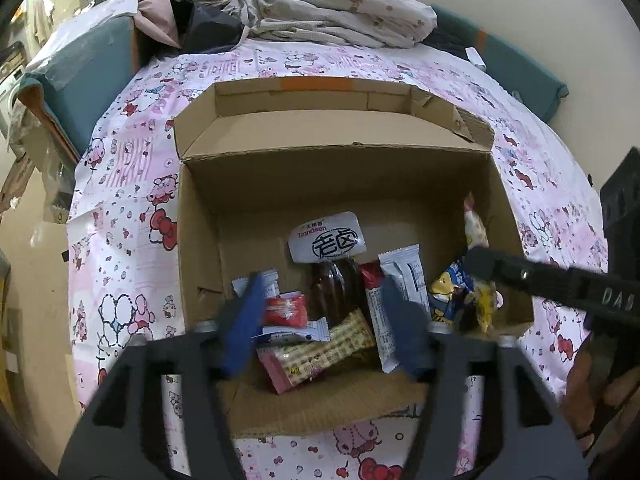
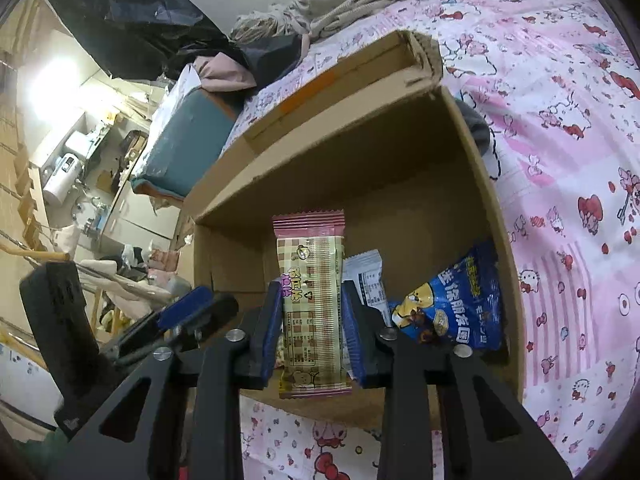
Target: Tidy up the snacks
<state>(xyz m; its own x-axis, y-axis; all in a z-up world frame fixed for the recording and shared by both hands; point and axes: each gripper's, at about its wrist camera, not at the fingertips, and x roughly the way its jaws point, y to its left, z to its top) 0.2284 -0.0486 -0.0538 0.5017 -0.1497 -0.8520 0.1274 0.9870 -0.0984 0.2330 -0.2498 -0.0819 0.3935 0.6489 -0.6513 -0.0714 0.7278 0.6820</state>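
An open cardboard box sits on a pink cartoon-print sheet and holds several snack packs: a white pouch with black characters, a dark pouch, a red pack, a white bar, a checkered pack and a blue bag. My left gripper is open above the box's near side, empty. My right gripper is shut on a checkered pink-and-cream snack bar, held upright over the box. The blue bag leans on the right wall. The right gripper's tip reaches in from the right.
Rumpled bedding and a black bag lie beyond the box. A teal cushioned piece stands at the bed's left edge. Floor clutter and appliances lie to the left. The left gripper shows beside the right one.
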